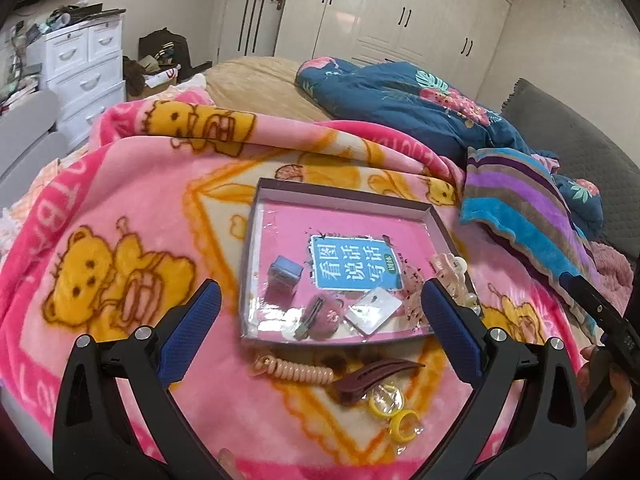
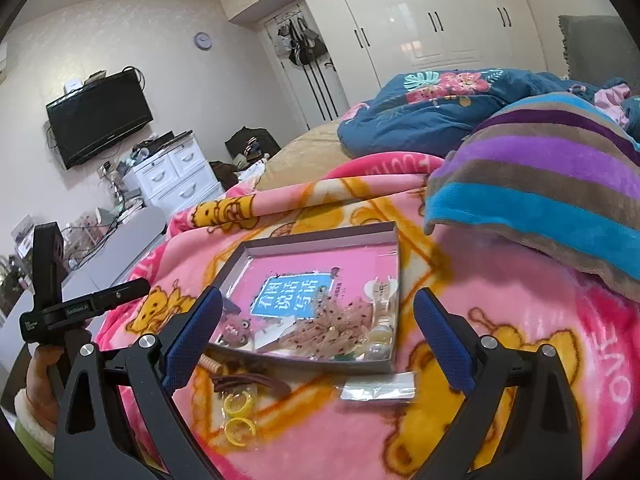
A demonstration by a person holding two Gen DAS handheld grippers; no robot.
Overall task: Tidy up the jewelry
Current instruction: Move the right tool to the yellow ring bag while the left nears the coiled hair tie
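**A:** What lies in front of the two hand-held grippers?

**B:** A shallow grey cardboard tray [image 1: 256, 220] with a pink printed floor sits on a pink fleece blanket with yellow bears [image 1: 132, 208]. Some pieces are already inside: a small blue box [image 1: 285, 273], a dark red fuzzy clip [image 1: 326, 316], a white earring card [image 1: 373, 310] and a pale pink claw clip [image 1: 448, 266]. Several are not yet in it, lying on the blanket just nearer than the tray's near wall: a peach coiled hair tie [image 1: 294, 370], a dark maroon plastic hair clip [image 1: 370, 376], two yellow plastic rings [image 1: 394, 412], and, seen from the right wrist, a small clear plastic packet [image 2: 376, 390].

**A:** How do the loose pieces lie from each gripper?

**B:** The left gripper [image 1: 320, 332] has its blue-padded fingers wide apart and holds nothing; the coil, maroon clip and rings lie nearer than its tips, between the fingers. The maroon clip's long axis runs left to right, roughly across the line of the fingers. The right gripper [image 2: 316, 340] is also spread and empty; the packet lies between its fingers toward the right, with the rings and clip toward its left finger. So I judge the left gripper nearer the clip and rings, the right nearer the packet.

**A:** And the room?

**B:** A bedroom: the soft, rumpled blanket covers a bed, with a striped purple, blue and brown blanket [image 2: 552, 184] to the right, a dark blue floral quilt [image 1: 400, 100] farther back, white wardrobes [image 1: 400, 12] beyond, white drawers [image 2: 176, 172] and a wall television [image 2: 98, 118] at far left.
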